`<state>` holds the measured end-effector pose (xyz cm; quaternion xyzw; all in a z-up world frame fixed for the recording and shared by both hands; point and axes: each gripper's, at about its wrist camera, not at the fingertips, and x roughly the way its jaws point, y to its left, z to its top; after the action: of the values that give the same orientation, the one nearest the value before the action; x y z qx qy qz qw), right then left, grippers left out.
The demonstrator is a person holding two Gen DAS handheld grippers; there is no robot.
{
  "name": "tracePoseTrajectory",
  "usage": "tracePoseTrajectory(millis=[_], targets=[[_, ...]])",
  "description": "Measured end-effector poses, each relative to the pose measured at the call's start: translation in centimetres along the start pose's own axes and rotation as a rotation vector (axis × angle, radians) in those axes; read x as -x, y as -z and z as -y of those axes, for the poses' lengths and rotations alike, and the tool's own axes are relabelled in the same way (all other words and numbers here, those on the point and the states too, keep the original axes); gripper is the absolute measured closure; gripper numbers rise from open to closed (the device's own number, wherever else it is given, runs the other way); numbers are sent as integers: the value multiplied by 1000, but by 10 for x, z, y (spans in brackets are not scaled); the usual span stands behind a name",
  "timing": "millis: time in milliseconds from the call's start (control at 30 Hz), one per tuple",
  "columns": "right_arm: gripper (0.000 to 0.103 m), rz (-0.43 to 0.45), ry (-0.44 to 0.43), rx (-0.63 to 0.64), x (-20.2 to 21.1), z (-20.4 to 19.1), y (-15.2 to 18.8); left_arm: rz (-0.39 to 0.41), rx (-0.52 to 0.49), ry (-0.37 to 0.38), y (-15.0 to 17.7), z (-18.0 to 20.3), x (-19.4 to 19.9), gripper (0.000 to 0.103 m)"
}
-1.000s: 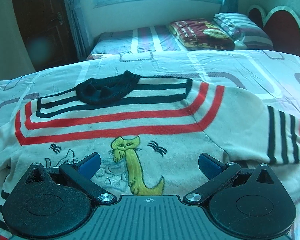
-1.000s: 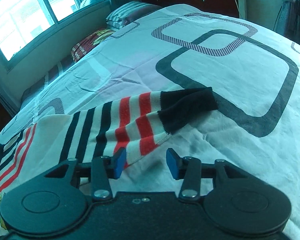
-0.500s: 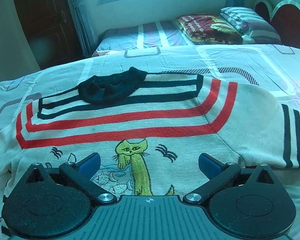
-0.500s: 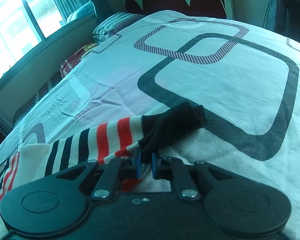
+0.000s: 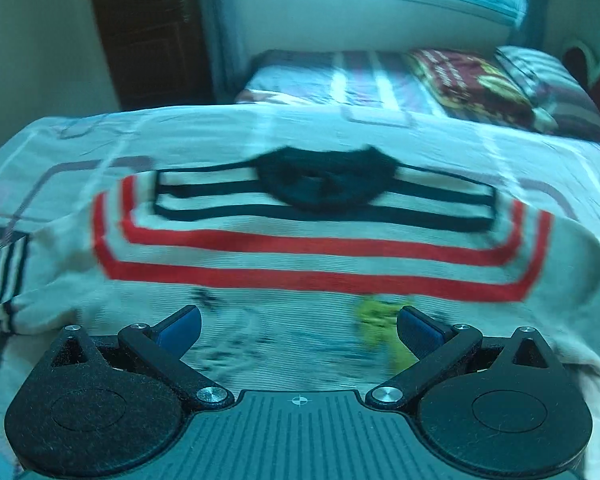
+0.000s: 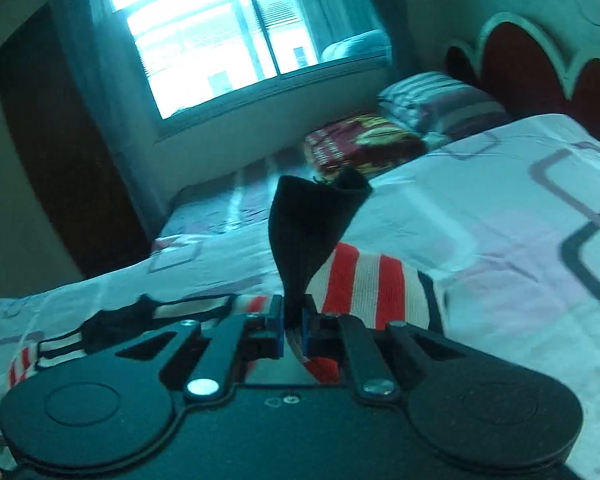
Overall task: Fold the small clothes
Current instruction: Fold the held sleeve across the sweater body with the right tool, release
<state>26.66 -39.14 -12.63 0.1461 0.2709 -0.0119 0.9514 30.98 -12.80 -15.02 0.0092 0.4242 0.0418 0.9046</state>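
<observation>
The right hand-held gripper [image 6: 293,330] pinches the black knit sleeve cuff [image 6: 312,224] of the cream striped sweater [image 5: 300,256], the left hand-held gripper [image 5: 298,326] spread near the sweater's hem, so the sleeve fold is in hand, and next likely calls for carrying the cuff across the sweater's chest.

Sweater [image 5: 312,240] flat on my bed [image 5: 260,132]; 2nd bed [image 5: 340,76] behind it, pillow [image 5: 540,76] at its rt.

Patterned bedsheet [image 5: 380,136], second bed [image 5: 340,76] — striped pillow [image 6: 440,100], bright window [image 6: 228,40], dark door [image 5: 148,28]

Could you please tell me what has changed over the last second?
The right gripper shut on the sleeve cuff and lifted it off the bed, toward the sweater body. The left gripper stayed open over the lower front, holding nothing.
</observation>
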Motion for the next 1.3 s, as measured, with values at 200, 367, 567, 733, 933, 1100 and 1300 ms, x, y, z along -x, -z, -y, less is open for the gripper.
tracePoseTrajectory(millis=[200, 367, 567, 733, 933, 1100, 1300], targets=[[93, -204, -177, 119, -62, -106, 48, -19, 101, 2, -3, -75, -17, 0], [52, -313, -205, 173, -70, -133, 75, -67, 133, 116, -1, -92, -37, 0], [50, -144, -114, 222, -7, -105, 59, -125, 142, 299, 5, -67, -52, 0], [50, -110, -6, 170, 24, -60, 56, -144, 186, 363, 14, -43, -67, 0], [50, -82, 113, 129, 47, -21, 63, -140, 250, 393, 15, -29, -88, 44], [49, -107, 194, 107, 43, -3, 73, -93, 280, 411, 14, -25, -93, 93], [49, -163, 230, 148, 21, -4, 80, -23, 352, 428, 4, -37, -86, 94]])
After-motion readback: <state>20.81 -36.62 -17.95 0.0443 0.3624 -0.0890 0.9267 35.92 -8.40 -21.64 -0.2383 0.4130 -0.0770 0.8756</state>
